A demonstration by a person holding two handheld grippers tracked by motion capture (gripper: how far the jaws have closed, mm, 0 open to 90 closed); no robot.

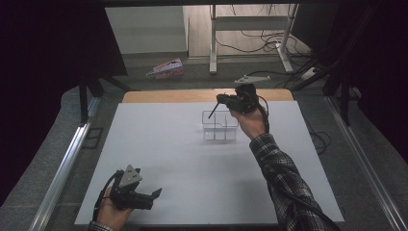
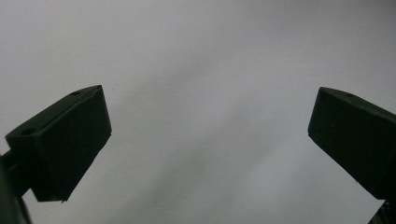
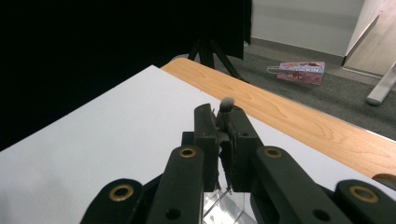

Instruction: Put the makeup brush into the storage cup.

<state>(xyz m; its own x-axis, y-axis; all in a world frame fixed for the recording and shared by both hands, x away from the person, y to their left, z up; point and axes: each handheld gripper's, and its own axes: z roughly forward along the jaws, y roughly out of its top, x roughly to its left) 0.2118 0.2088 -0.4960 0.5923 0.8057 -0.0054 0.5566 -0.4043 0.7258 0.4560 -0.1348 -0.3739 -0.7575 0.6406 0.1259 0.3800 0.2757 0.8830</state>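
Note:
A clear plastic organiser (image 1: 220, 126) with several compartments stands on the white sheet (image 1: 192, 159), right of centre toward the back. My right gripper (image 1: 222, 99) hovers just above its back rim, shut on a thin dark brush (image 1: 214, 109) that slants down to the left over the organiser. In the right gripper view the jaws (image 3: 223, 135) are pressed together on the brush, its pale grey tip (image 3: 227, 103) sticking out past them and the organiser's clear wall (image 3: 224, 205) below. My left gripper (image 1: 156, 193) rests at the sheet's front left, open, with nothing between its fingers (image 2: 70, 140).
The wooden table edge (image 1: 192, 95) shows beyond the sheet. A pink box (image 1: 167, 69) lies on the carpet behind the table, near white desk legs (image 1: 212, 43) and cables. Metal rails (image 1: 62, 168) run along both sides of the table.

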